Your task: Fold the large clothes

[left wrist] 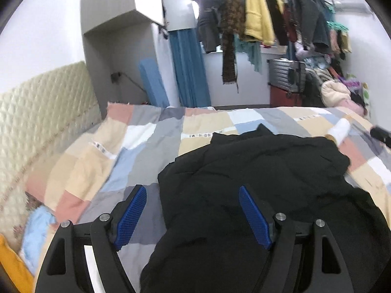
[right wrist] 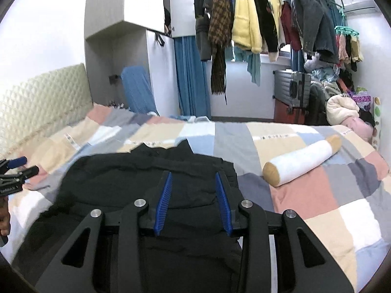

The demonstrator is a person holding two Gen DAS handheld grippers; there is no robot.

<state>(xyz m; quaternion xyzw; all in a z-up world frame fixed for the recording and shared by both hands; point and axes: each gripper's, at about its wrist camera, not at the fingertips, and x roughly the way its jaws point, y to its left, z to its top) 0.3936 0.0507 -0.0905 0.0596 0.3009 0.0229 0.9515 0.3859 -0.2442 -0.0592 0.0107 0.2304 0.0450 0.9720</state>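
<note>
Left wrist view: the left gripper [left wrist: 193, 193] has its two blue pads far apart, and nothing is pinched between them. Below it lies the black coat [left wrist: 256, 171], a big dark puffy thing spread on the bed [left wrist: 146, 131]. One pad hangs over the checked blanket, the other hangs over the coat. The blanket has squares of pink, grey, tan, white and light blue. On the left is a cream padded headboard [left wrist: 44, 107]. Far at the right edge, a white roll pillow [left wrist: 341, 129] with tan ends peeks out past the coat, and a bit of the other gripper shows beside it. At the back, many clothes hang on a rail [left wrist: 268, 12], with a yellow jacket in the middle. A blue curtain [left wrist: 188, 68] hangs under it.

Right wrist view: the right gripper [right wrist: 193, 174] has its blue pads closer together, but there is a gap between them and no cloth in the gap. It hangs above the black coat [right wrist: 122, 180], which lies flat in the near middle of the bed [right wrist: 244, 134], its collar pointing away. The white roll pillow [right wrist: 300, 161] lies on the blanket just to the right of the coat, not touching it. At the left edge the left gripper [right wrist: 20, 166] shows with a hand [right wrist: 4, 219] under it. A grey suitcase [right wrist: 290, 90] stands by the far wall, next to a pile of clothes.
</note>
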